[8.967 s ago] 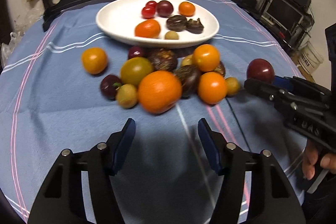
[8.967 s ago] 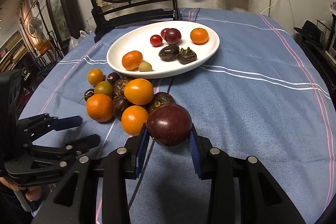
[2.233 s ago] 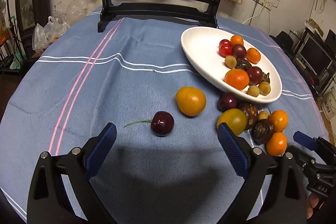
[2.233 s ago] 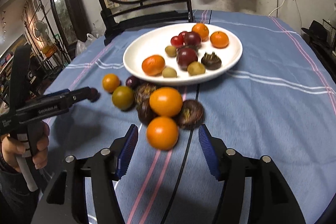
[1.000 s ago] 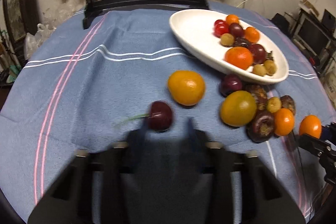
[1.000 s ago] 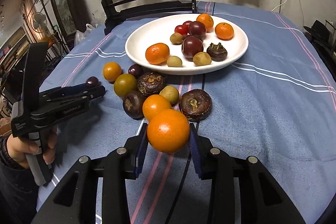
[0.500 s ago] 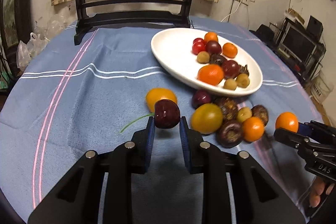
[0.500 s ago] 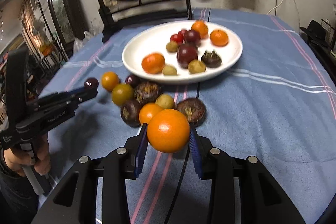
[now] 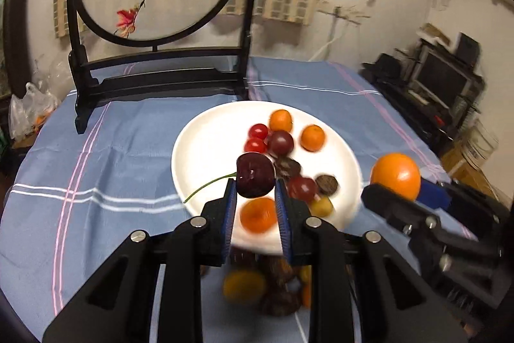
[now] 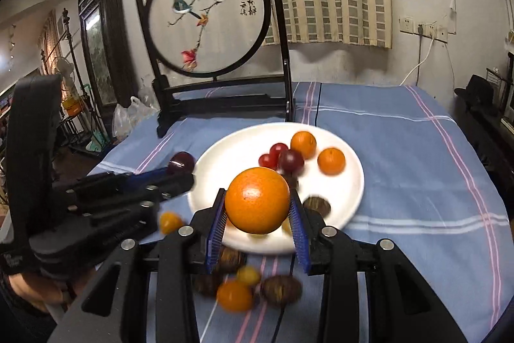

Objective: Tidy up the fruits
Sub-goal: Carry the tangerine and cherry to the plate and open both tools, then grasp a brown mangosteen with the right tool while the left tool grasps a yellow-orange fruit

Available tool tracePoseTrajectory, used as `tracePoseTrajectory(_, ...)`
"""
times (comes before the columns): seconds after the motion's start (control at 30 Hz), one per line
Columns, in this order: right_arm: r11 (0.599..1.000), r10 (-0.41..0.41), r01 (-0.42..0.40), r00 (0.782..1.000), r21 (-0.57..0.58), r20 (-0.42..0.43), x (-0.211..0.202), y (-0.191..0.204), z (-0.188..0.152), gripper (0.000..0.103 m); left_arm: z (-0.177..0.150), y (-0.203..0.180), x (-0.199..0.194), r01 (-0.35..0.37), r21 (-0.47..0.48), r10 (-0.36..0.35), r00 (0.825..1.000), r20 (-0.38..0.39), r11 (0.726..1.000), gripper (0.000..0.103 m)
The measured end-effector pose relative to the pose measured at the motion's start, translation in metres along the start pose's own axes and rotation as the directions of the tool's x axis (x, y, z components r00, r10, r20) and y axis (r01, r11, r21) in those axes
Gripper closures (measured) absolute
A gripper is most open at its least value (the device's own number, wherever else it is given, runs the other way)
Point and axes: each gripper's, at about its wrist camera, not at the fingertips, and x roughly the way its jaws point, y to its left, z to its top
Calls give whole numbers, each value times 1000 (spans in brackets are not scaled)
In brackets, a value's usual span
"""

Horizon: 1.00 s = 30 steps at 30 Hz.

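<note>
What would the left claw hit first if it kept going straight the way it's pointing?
Probably the white plate. The left claw, shut on the cherry, points down toward it, likely near the purple fruit, though depth is unclear.

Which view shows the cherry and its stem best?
The left wrist view: the cherry sits centred between the left gripper pads, its green stem trailing left. The right wrist view shows only its dark top at that gripper's tip, stem hidden.
</note>
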Motion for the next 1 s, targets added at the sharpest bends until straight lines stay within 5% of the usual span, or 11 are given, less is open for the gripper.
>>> tracePoseTrajectory(0.1,998,-37,40,998,46,-60,34,-12,6,64,8,3,28,-47,-29,45,998,-45,998,77)
tracePoseTrajectory(0.17,997,-14,18,998,72,-60,48,-20,5,63,8,9,42,-86,-61,81,994,-79,994,45)
tracePoseTrajectory(0.27,992,-17,24,998,126,-56,57,-38,-3,41,0,29,41,-84,-145,79,996,-45,986,21)
tracePoseTrajectory(0.47,983,10,9,995,184,-97,57,-54,-6,37,-11,46,39,-92,-210,79,994,-70,973,13)
tracePoseTrajectory(1.0,997,-21,31,991,75,-133,3,-43,-46,32,-47,45,7,-136,-149,126,989,-77,979,11)
